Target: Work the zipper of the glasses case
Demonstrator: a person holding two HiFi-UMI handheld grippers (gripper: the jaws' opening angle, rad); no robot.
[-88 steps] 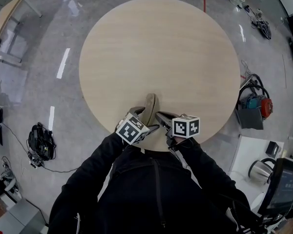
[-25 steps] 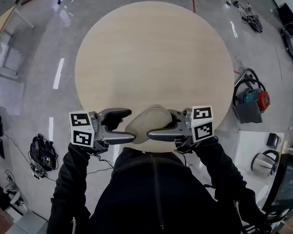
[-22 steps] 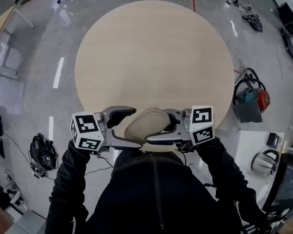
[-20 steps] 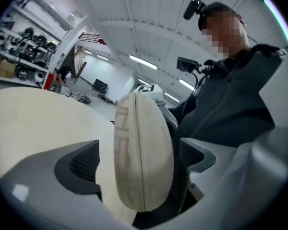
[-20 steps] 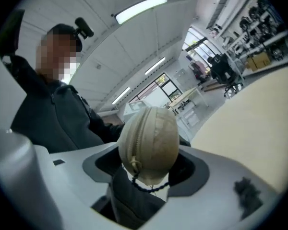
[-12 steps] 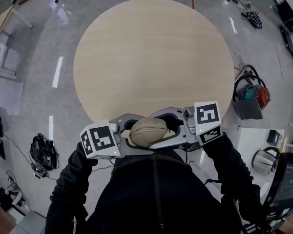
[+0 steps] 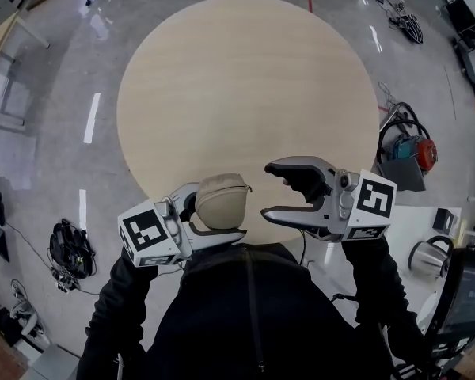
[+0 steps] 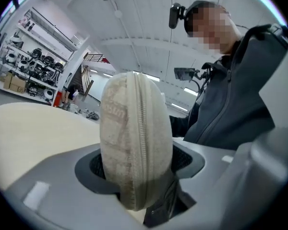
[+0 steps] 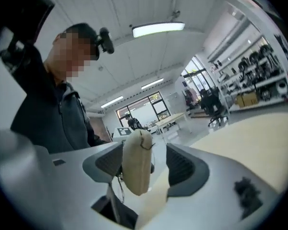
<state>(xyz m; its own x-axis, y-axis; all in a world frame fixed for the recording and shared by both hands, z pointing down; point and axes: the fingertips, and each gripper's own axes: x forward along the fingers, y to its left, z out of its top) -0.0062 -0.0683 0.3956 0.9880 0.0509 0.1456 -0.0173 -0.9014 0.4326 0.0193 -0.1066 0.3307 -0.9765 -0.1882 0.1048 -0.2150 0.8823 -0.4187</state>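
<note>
Pinching the glasses case (image 7: 222,199) in the left gripper (image 7: 215,217) now, closing the jaws onto its two broad sides, pads already against the fabric. Holding it raised on end over the near edge of the table (image 7: 245,77). Handed across within the last second: half a second back, cradled by both tools over that same near edge; a second back, carried in the right one alone, with the left spread wide beside it. Since drawn clear with the right gripper (image 7: 267,190), now spread wide and empty, hanging just beside the case over the table's near edge and looking straight at its narrow side. Showing the zipper (image 8: 142,128) shut along the seam that faces the left gripper's camera, and what looks like a small dark pull (image 9: 144,144) at the top end. Probably means the steadying grip is settled and the right tongs are freed for the pull. Next, by this reading: closing on that small tab and running it along the seam without crushing the soft shell.
</note>
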